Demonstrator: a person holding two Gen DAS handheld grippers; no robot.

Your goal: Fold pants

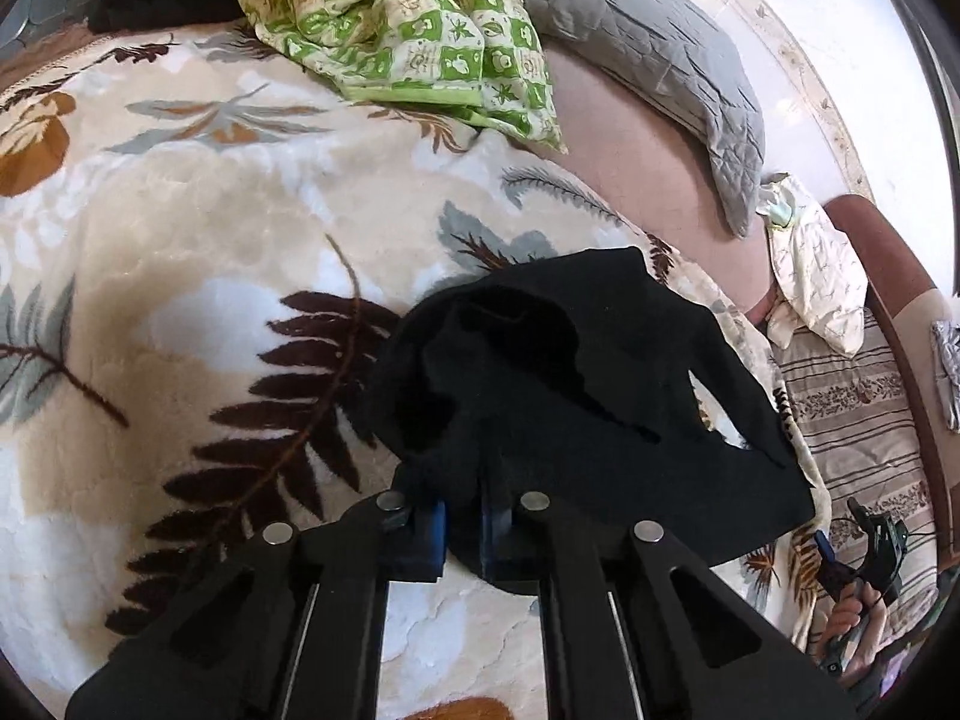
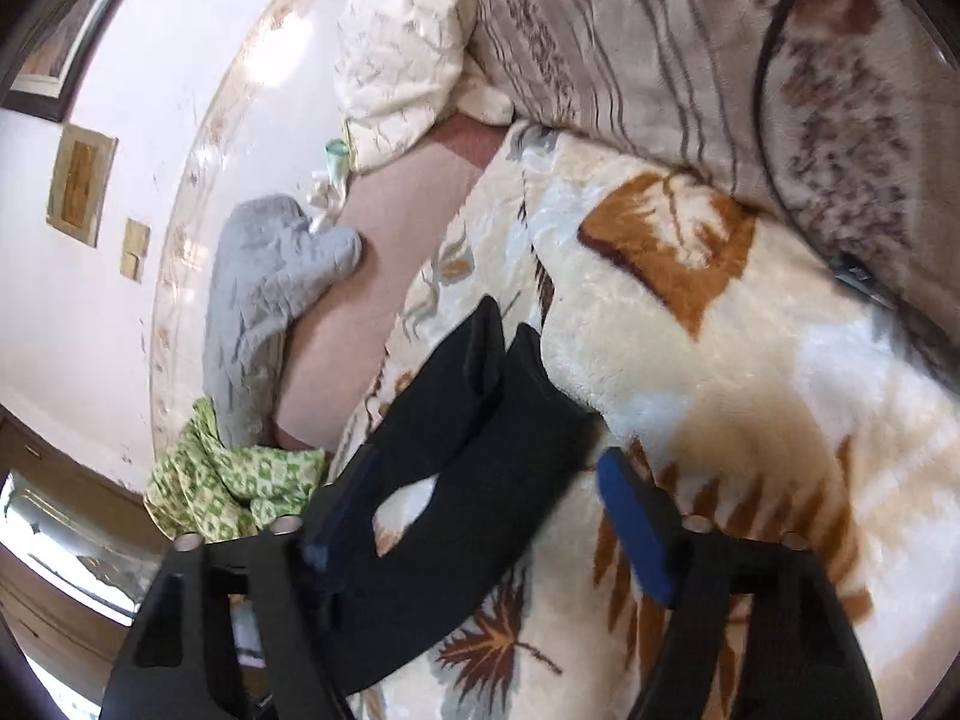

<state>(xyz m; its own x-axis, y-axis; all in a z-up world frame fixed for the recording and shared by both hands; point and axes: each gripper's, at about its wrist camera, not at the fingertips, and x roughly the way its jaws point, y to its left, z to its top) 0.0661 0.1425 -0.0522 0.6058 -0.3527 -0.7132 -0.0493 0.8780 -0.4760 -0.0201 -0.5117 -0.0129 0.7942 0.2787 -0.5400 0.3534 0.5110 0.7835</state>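
1. Currently your left gripper [image 1: 462, 495] is clamped on the pants [image 1: 576, 396], bunched on the blanket [image 1: 180, 240].
2. Right gripper [image 2: 486, 516] stands apart, straddling cloth; pads not pressing.
3. Seat both layers before closing, judged best.

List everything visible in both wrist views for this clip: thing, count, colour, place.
pants: one, black, crumpled on the blanket, one edge pinched in the left tongs
blanket: one, cream with brown and grey leaves, covering the bed
quilt: one, green and cream check, bunched at the far side
grey pillow: one, grey quilted, by the wall
cream pillow: one, cream, beside the grey pillow
striped cover: one, beige with brown stripes, next to the blanket
left tongs: one, black with blue pads, shut on the pants
right tongs: one, same colours, open astride the pants
hand: one, holding the right tongs
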